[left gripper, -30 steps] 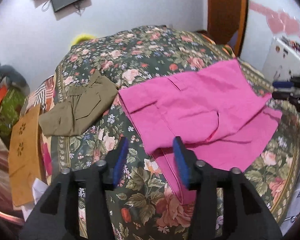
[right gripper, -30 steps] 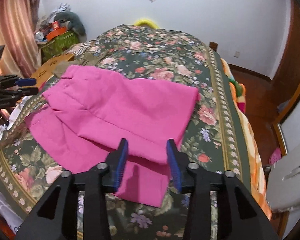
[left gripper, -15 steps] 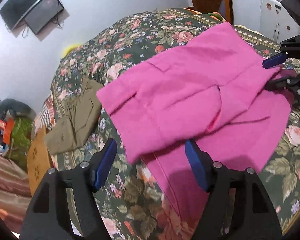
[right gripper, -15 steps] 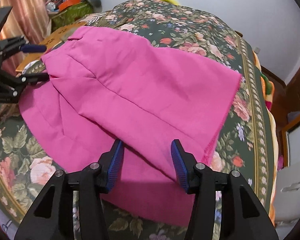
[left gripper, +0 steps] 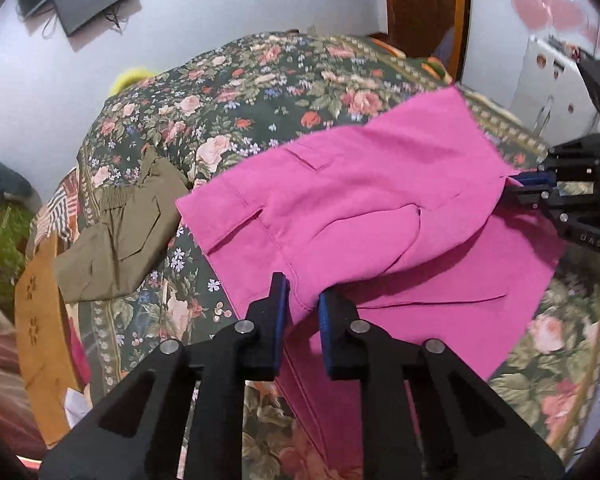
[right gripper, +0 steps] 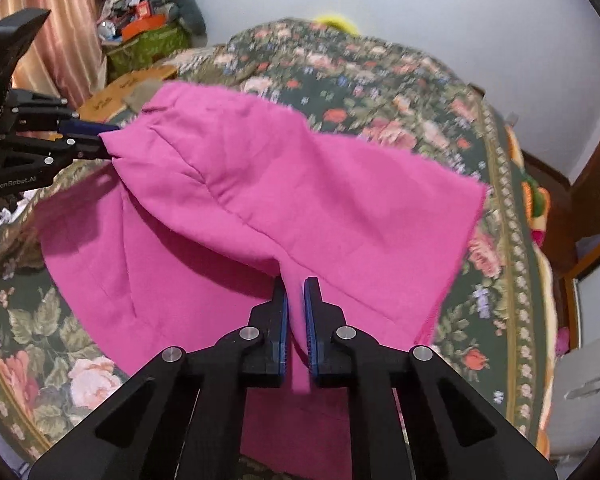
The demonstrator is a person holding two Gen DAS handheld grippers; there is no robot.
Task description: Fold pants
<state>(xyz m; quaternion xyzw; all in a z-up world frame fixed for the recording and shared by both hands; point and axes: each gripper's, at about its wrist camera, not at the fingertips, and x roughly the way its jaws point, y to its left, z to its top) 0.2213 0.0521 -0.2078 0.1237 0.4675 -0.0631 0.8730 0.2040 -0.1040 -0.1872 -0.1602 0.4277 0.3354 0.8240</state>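
On the flowered bedspread (left gripper: 260, 80) in front of you lie the pink pants (left gripper: 380, 208), partly doubled over, one layer draped over another. Your left gripper (left gripper: 302, 308) has just been closing and now pinches a fold of the pink cloth at the near edge, its blue pads narrowed onto the fabric. Your right gripper (right gripper: 296, 312) has likewise just been closing; its pads stand nearly together with a strip of the same cloth caught between them. From the right wrist view, your left gripper bites the far left edge of the pants; from the left wrist view, your right one grips the far right edge. Beside the pants, towards the pillow end, lies a folded olive garment (left gripper: 120, 232).
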